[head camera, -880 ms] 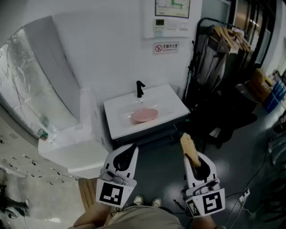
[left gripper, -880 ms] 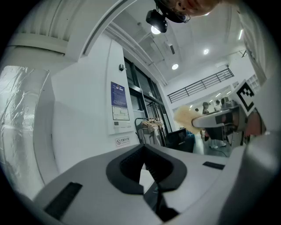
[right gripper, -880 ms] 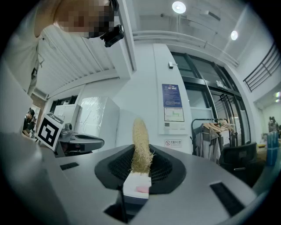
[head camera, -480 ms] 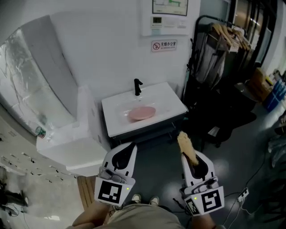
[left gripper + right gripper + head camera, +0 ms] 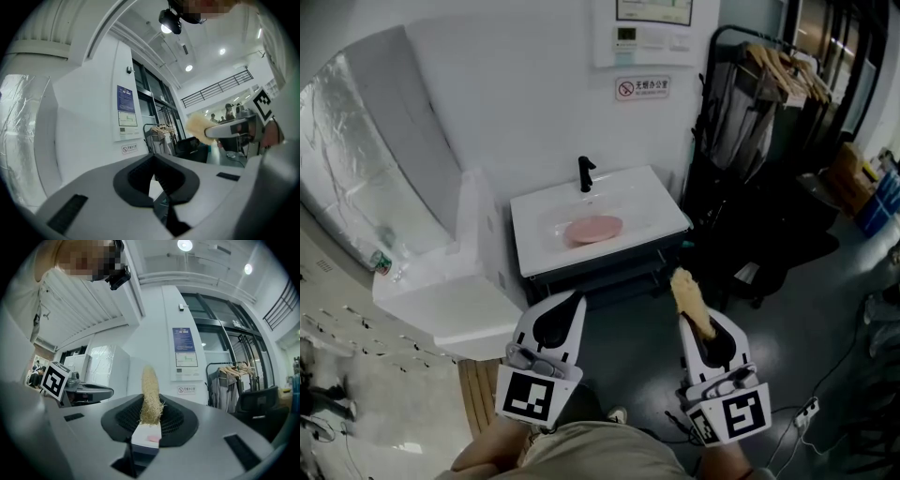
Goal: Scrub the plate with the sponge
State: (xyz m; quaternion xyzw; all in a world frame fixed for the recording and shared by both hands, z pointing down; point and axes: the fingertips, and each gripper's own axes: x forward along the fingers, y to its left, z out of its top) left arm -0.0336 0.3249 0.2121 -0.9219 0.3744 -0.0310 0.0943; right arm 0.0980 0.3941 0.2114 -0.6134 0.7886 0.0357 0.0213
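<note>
Right grip: right gripper (image 5: 149, 420) clenched on one loofah sponge (image 5: 150, 392), the tan fibrous strip caught at its lower end between the pads and sticking out past the tips.
Left grip: left gripper (image 5: 154, 177) clenched shut, pads together, nothing between them.
Gripper count: two, side by side and level, low in the head view, left one clear of the sponge.
Sponge count: one, in the air ahead of the right tips, short of the sink and well apart from the plate.
Plate count: one pink plate (image 5: 592, 228), flat in the basin of the white sink (image 5: 667, 214), ahead of both grippers, touched by neither.
Faucet count: one black faucet (image 5: 584, 173), upright at the sink's back rim, just behind the plate.
Beyond: one no-smoking sign (image 5: 642, 88) on the wall above the sink; one clothes rack (image 5: 769, 80) with hangers to the sink's right.
</note>
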